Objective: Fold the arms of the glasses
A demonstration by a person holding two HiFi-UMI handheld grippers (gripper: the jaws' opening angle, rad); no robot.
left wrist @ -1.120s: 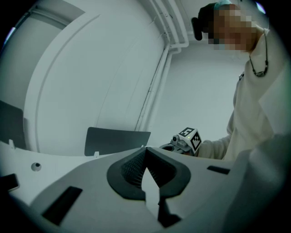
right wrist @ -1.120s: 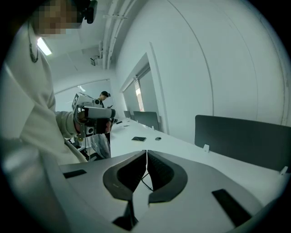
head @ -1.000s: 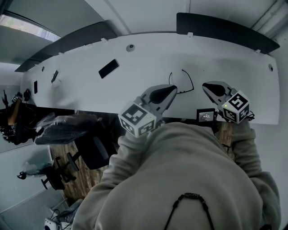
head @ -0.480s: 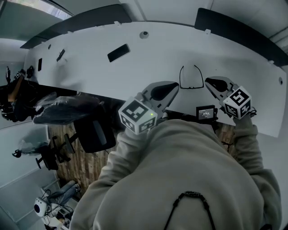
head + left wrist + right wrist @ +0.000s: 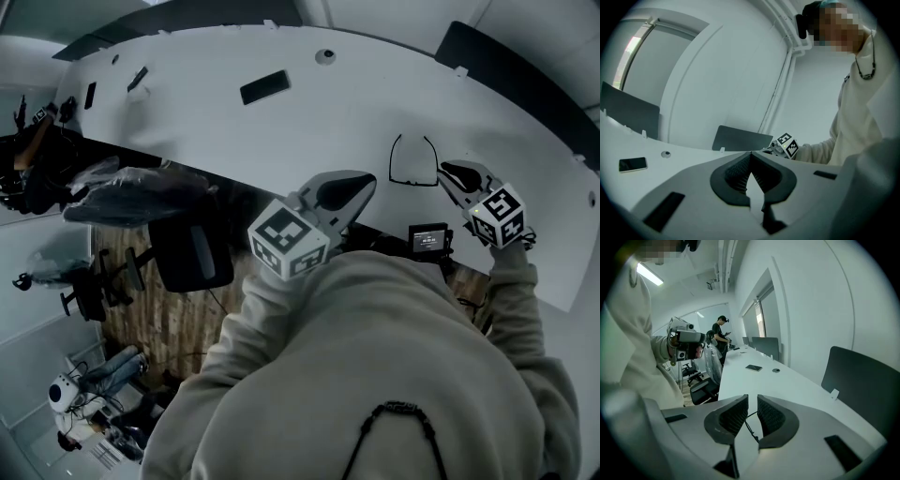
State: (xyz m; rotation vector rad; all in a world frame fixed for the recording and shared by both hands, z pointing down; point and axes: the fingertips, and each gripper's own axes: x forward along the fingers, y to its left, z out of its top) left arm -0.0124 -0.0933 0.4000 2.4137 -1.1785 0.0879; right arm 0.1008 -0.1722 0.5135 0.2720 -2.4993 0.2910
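Observation:
Black thin-framed glasses [image 5: 413, 161] lie on the white table [image 5: 281, 141] with both arms spread open. My right gripper [image 5: 442, 169] is just beside their right arm. Its jaws have just been opening and stand a narrow gap apart; a thin black arm of the glasses [image 5: 749, 423] shows through the gap on the table below, not pinched. My left gripper [image 5: 364, 178] hovers a little left of the glasses, shut and empty, its tips touching [image 5: 750, 153]. The glasses are hidden in the left gripper view.
A black phone [image 5: 264, 86] lies far back on the table, near a round grommet [image 5: 325, 56]. A small black display [image 5: 429, 238] sits at the front edge by my right arm. Dark partition panels [image 5: 525, 70] line the far edge. An office chair [image 5: 192, 253] stands left.
The head view has swung, so the table sits more slanted. My right gripper has come down close to the glasses' right side and its jaws have parted slightly. The left gripper stays shut.

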